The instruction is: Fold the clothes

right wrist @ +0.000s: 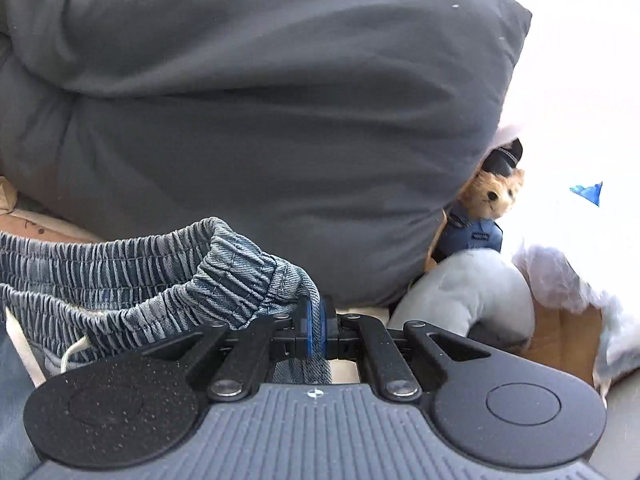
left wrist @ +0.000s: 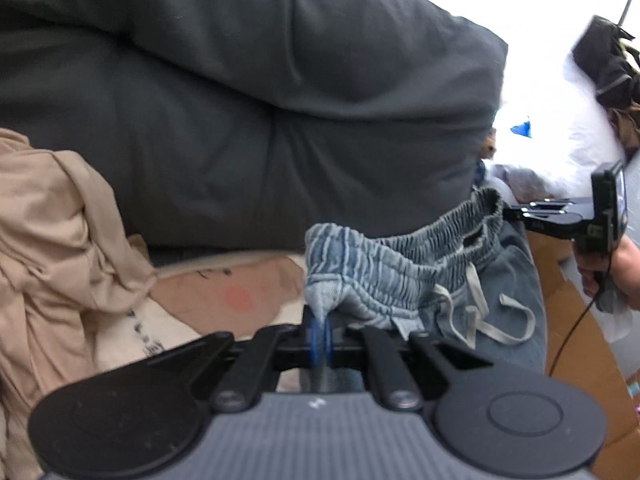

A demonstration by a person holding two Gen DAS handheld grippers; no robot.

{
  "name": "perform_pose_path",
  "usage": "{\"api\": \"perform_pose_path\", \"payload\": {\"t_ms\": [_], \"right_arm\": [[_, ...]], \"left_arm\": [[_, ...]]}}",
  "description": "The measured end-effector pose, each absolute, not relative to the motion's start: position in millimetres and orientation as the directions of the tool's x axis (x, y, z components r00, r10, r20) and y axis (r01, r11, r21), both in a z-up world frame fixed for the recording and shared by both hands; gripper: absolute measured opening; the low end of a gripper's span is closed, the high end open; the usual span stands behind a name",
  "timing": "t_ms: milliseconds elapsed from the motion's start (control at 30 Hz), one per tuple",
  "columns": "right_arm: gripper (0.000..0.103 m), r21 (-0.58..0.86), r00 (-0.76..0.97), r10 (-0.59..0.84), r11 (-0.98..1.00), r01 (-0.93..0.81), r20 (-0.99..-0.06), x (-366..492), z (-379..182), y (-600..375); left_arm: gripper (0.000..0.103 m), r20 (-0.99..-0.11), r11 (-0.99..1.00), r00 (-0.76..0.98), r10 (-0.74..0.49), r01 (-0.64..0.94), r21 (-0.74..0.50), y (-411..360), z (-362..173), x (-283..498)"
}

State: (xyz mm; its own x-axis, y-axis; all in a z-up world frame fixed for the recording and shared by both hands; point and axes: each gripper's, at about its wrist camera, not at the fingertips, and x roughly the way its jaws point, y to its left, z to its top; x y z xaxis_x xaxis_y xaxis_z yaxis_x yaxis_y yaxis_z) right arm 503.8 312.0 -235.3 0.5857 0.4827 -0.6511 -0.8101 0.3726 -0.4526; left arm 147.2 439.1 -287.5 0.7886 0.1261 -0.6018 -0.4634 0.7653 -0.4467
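Left gripper (left wrist: pixel 320 334) clamped tight on the shorts (left wrist: pixel 400 276) waistband; right gripper (right wrist: pixel 317 330) pinching the opposite end, elastic stretched between, grey pillows (right wrist: pixel 248 128) behind.

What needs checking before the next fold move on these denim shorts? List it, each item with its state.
1. Left gripper pinching the waistband of the denim shorts: ok, jaws shut on the fabric.
2. Right gripper pinching the other end of the waistband: ok, shut on the denim.
3. Waistband spread between the two grippers: not ok, it sags and bunches.
4. Drawstring tucked away: not ok, it hangs loose.
5. Room to lay the shorts flat: cannot tell; a grey pillow and a beige garment crowd the area.
6. Legs of the shorts untwisted: cannot tell, hidden below.
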Motion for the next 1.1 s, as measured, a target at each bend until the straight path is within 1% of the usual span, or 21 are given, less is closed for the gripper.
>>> {"api": "perform_pose_path", "payload": {"t_ms": [100, 333, 567, 633, 733, 800, 867, 933, 967, 1000, 1033, 1067, 1100], "right_arm": [[0.001, -0.457, 0.572, 0.470, 0.344, -0.820, -0.673, 505, -249, 333], [0.001, -0.439, 0.524, 0.438, 0.286, -0.852, -0.730, 507, -301, 385], [0.001, -0.405, 0.489, 0.402, 0.278, -0.871, -0.774, 517, -332, 431], [0.001, -0.383, 0.465, 0.383, 0.274, -0.882, -0.798, 522, -342, 442], [0.001, -0.368, 0.439, 0.340, 0.255, -0.894, -0.832, 526, -369, 452], [0.002, -0.355, 0.425, 0.318, 0.254, -0.900, -0.848, 529, -384, 456], [0.005, -0.335, 0.410, 0.308, 0.269, -0.903, -0.859, 533, -395, 457], [0.013, -0.314, 0.395, 0.297, 0.285, -0.906, -0.869, 537, -406, 458], [0.014, -0.304, 0.387, 0.292, 0.292, -0.907, -0.875, 539, -411, 459], [0.021, -0.292, 0.382, 0.290, 0.309, -0.905, -0.878, 542, -409, 458], [0.025, -0.281, 0.379, 0.294, 0.327, -0.903, -0.878, 544, -402, 455], [0.027, -0.270, 0.376, 0.308, 0.337, -0.902, -0.874, 545, -393, 450], [0.034, -0.258, 0.370, 0.328, 0.339, -0.905, -0.869, 545, -382, 443]], "left_arm": [[0.003, -0.623, 0.745, 0.768, 0.150, -0.502, -0.440, 456, -301, 150], [0.003, -0.686, 0.708, 0.698, 0.205, -0.590, -0.388, 489, -334, 145], [0.003, -0.717, 0.685, 0.652, 0.247, -0.641, -0.346, 518, -341, 154], [0.003, -0.743, 0.674, 0.620, 0.250, -0.663, -0.326, 525, -351, 158], [0.004, -0.791, 0.689, 0.557, 0.253, -0.678, -0.256, 528, -371, 172], [0.004, -0.811, 0.687, 0.526, 0.255, -0.689, -0.230, 531, -383, 178], [0.006, -0.832, 0.675, 0.497, 0.246, -0.704, -0.221, 535, -395, 182], [0.009, -0.849, 0.684, 0.470, 0.244, -0.703, -0.193, 535, -399, 188], [0.011, -0.853, 0.691, 0.461, 0.246, -0.700, -0.179, 534, -398, 190], [0.013, -0.857, 0.698, 0.452, 0.249, -0.697, -0.164, 533, -397, 192], [0.020, -0.859, 0.700, 0.443, 0.258, -0.698, -0.150, 532, -392, 192], [0.022, -0.857, 0.696, 0.440, 0.268, -0.704, -0.143, 530, -385, 188], [0.022, -0.855, 0.691, 0.436, 0.279, -0.709, -0.137, 528, -378, 185]]}}
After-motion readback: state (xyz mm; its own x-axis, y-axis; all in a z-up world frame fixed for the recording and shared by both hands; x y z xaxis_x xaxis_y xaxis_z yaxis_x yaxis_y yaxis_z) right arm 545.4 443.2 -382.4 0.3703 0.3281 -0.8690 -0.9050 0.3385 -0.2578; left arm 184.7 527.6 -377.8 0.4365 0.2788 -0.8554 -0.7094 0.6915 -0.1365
